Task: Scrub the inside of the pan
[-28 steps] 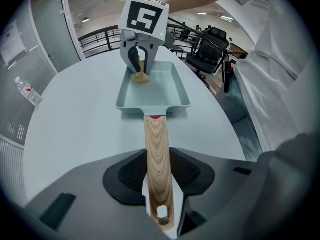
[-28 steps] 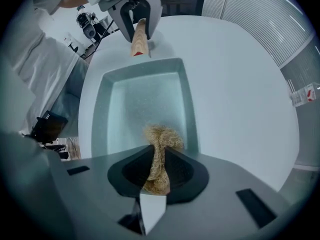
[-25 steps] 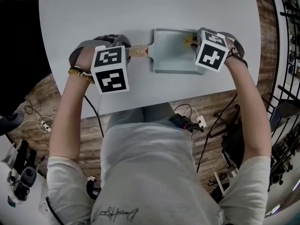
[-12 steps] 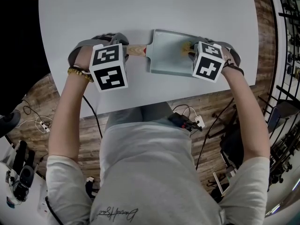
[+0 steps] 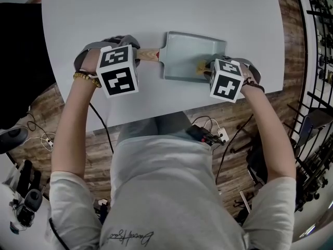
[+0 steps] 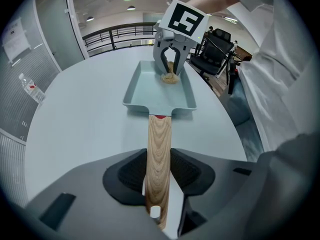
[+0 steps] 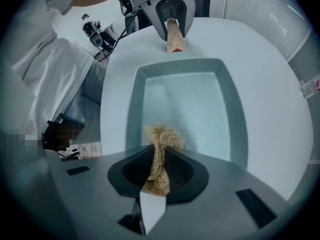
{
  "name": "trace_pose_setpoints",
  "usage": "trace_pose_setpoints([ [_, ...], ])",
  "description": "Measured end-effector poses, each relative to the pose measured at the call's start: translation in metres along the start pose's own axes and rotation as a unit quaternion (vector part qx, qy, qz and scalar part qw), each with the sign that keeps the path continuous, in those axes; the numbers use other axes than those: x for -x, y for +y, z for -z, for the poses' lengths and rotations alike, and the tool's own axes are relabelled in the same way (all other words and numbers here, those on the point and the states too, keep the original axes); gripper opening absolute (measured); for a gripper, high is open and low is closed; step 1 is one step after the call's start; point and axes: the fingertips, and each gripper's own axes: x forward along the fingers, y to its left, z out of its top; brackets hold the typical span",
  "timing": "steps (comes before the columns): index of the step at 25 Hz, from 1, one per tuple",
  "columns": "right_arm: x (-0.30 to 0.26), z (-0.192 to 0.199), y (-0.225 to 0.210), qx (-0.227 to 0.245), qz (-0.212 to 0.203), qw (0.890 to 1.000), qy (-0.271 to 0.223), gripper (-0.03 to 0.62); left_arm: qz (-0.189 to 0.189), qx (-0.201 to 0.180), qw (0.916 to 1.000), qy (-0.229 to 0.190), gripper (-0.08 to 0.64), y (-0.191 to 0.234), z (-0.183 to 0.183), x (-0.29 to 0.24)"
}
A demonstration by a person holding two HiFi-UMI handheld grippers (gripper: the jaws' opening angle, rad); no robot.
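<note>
The right gripper point(image 7: 159, 159) has its jaws clenched on a tan fibrous scrubbing wad point(image 7: 162, 136) that sits on the floor of the pale blue-green rectangular pan point(image 5: 182, 51), by its near right corner. The left gripper point(image 6: 157, 179) has its jaws clamped on the pan's light wooden handle point(image 6: 159, 144). To scrub well, press down firmly and overlap strokes toward the pan's far wall, bracing the handle so the pan cannot slide on the grey worktop point(image 5: 156, 9).
</note>
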Motion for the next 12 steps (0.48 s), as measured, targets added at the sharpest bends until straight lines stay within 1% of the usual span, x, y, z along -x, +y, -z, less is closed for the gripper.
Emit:
trace_pose_setpoints([
  [5, -0.004, 0.000, 0.010, -0.007, -0.016, 1.000, 0.004, 0.077, 0.000, -0.002, 1.0000, 0.002, 0.147, 0.001, 0.001, -0.001],
  [12, -0.003, 0.004, 0.015, -0.013, -0.019, 1.000, 0.007, 0.077, 0.002, -0.001, 1.0000, 0.005, 0.147, 0.000, -0.002, -0.001],
])
